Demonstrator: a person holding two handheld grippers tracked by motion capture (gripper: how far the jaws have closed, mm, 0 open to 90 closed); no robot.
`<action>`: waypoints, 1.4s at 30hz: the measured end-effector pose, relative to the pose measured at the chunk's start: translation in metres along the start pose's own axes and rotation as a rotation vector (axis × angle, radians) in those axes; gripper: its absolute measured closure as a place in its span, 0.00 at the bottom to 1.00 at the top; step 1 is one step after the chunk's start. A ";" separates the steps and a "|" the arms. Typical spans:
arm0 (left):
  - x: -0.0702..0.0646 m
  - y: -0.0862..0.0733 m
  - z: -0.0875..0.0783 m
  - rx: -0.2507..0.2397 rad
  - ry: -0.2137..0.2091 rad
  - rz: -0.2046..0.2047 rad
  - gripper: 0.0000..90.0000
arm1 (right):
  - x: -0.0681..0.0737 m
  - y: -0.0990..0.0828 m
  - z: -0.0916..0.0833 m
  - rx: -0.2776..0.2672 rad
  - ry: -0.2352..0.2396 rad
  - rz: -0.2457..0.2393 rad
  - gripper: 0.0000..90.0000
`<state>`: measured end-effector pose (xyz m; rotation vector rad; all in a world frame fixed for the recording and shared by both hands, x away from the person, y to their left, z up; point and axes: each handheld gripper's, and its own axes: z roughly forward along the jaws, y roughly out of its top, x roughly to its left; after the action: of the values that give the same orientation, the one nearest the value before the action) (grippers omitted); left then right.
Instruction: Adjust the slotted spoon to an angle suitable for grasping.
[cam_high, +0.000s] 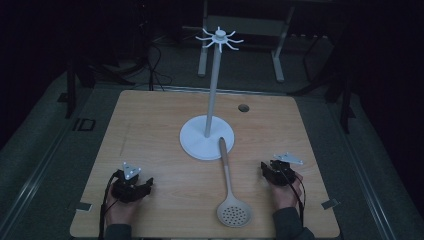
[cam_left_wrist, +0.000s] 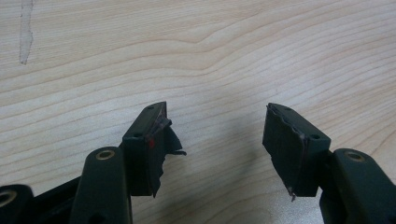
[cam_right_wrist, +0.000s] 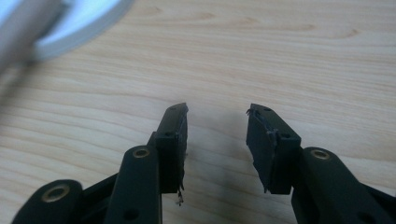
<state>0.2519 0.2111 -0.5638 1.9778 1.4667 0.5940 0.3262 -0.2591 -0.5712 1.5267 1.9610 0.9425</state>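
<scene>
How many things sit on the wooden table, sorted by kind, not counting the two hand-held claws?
White hook stand with round base and tall pole: 1
Grey slotted spoon with beige handle: 1
Total: 2
The spoon lies flat between the left claw and the right claw, its handle tip resting at the stand's base. Both claws are open and hold nothing.

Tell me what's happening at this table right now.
A person sits at a wooden table with a two-jaw gripper in each hand. The left gripper and the right gripper both rest near the table's near edge, jaws open with nothing between them. Between them lies a slotted spoon, its handle tip resting on the round base of a white hook stand. The stand's hooks are bare. Neither gripper touches the spoon, so handling has not begun.
</scene>
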 end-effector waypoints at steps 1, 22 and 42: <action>0.000 0.000 0.000 -0.002 0.000 -0.001 0.45 | 0.001 0.001 -0.003 -0.009 0.012 0.008 0.64; 0.001 0.000 0.000 -0.002 0.004 -0.003 0.45 | 0.030 0.030 -0.027 -0.046 0.093 -0.050 0.62; 0.001 0.000 0.000 -0.004 0.003 -0.007 0.45 | 0.070 0.069 -0.019 0.032 0.185 -0.139 0.66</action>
<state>0.2517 0.2126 -0.5639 1.9687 1.4728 0.5971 0.3377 -0.1859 -0.5029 1.3415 2.1895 1.0288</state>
